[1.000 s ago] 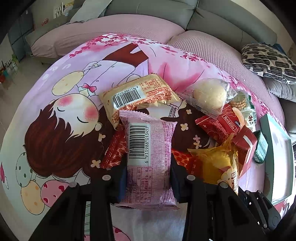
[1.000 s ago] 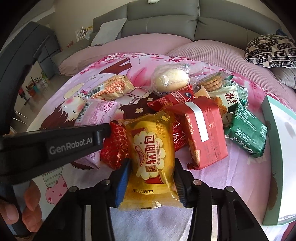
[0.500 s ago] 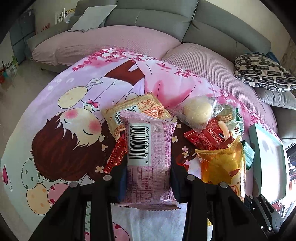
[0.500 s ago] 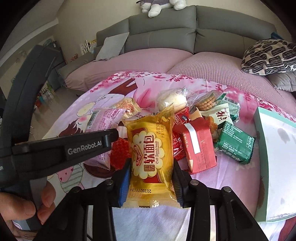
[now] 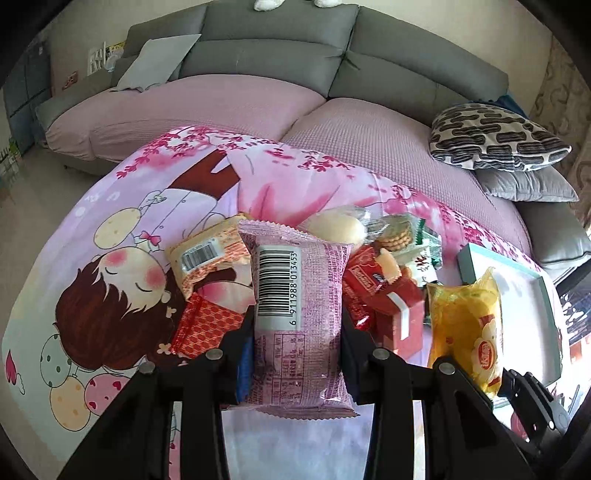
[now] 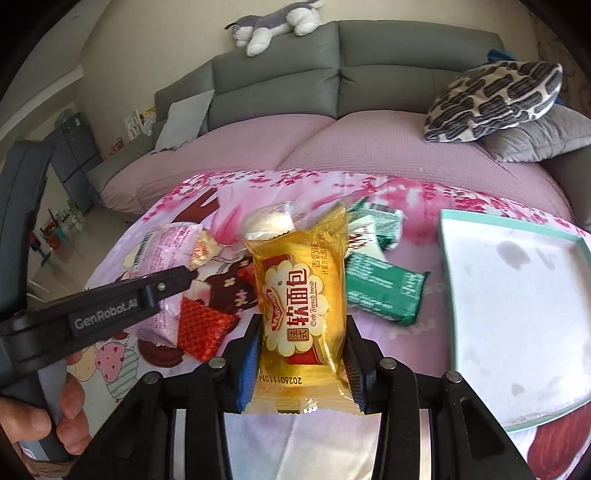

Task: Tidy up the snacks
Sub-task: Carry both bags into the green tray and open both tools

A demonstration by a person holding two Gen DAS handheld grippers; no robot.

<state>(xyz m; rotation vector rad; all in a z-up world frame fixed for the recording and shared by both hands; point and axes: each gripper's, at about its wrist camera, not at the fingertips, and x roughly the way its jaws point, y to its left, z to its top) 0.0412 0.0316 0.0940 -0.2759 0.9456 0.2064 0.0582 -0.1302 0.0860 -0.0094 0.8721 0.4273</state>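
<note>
My left gripper (image 5: 297,332) clamps a pink crinkly plastic snack packet (image 5: 297,317), my right gripper (image 6: 301,354) a yellow glossy bread packet (image 6: 303,310); either slick wrapper could slip free above the cartoon-printed cloth's (image 5: 110,258) near edge.

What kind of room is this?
Most likely a home living room: a grey sofa with a plush toy dog on top, a patterned cushion, and a cartoon-print cloth strewn with snacks.

Pink cartoon-print cloth (image 5: 122,229), loose snack packets (image 5: 207,254), teal tray (image 6: 517,314)
</note>
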